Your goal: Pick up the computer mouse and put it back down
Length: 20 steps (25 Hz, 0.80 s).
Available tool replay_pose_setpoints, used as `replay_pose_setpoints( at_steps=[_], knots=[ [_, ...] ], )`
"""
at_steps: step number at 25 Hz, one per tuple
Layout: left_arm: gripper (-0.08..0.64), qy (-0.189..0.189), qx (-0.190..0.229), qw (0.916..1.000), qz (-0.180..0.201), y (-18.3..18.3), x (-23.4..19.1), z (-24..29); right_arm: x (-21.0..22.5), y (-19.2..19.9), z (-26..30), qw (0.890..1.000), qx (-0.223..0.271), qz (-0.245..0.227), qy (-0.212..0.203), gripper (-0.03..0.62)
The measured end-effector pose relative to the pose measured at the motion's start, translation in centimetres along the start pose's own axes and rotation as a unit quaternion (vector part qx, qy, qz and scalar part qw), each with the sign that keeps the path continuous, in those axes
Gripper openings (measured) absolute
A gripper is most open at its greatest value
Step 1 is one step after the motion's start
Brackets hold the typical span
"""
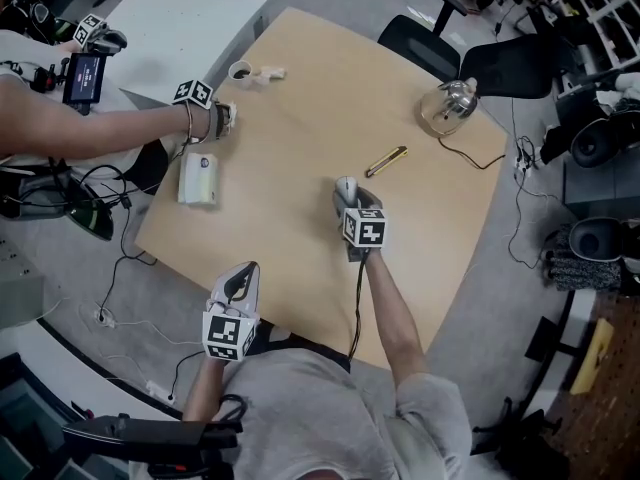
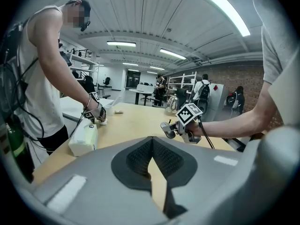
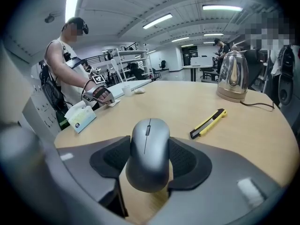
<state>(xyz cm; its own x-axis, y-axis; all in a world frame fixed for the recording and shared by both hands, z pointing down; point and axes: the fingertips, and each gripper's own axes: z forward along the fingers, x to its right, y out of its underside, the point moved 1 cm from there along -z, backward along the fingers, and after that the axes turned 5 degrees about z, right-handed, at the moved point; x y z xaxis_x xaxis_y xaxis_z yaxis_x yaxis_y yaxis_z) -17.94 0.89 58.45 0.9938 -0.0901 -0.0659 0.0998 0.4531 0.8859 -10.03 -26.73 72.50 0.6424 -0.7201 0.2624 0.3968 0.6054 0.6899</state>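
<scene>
Right gripper (image 3: 149, 140): dark textured pads clamped on both flanks of the grey, rounded computer mouse (image 3: 148, 161), scroll wheel pointing away from the gripper. The mouse sits low over the light wooden round-cornered table (image 1: 300, 118), near its middle; contact with the surface cannot be made out.

Left gripper (image 2: 152, 142): jaws together at the tips, nothing between them, held at the table's near edge, well apart from the mouse.

Beyond the mouse: a yellow-and-black utility knife (image 1: 386, 161), then a polished steel kettle (image 1: 449, 106). At the left edge lies a white tissue pack (image 1: 198, 179), near a second person's gloved hand (image 1: 215, 120).
</scene>
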Motion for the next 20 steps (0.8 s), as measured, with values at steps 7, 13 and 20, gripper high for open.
replay_pose_setpoints(
  at_steps=[7, 13, 20],
  knots=[
    [0.020, 0.000, -0.003, 1.0000, 0.000, 0.1, 0.2, 0.1, 0.7, 0.2, 1.8, 1.000, -0.018, -0.001, 0.009, 0.262],
    [0.020, -0.001, 0.001, 1.0000, -0.001, -0.2, 0.3, -0.2, 1.3, 0.8, 3.0, 0.999, -0.036, 0.004, 0.015, 0.262],
    [0.020, -0.008, -0.003, 1.0000, -0.003, 0.1, 0.1, -0.6, 1.6, 0.9, 4.0, 0.999, -0.050, 0.000, 0.017, 0.262]
  ],
)
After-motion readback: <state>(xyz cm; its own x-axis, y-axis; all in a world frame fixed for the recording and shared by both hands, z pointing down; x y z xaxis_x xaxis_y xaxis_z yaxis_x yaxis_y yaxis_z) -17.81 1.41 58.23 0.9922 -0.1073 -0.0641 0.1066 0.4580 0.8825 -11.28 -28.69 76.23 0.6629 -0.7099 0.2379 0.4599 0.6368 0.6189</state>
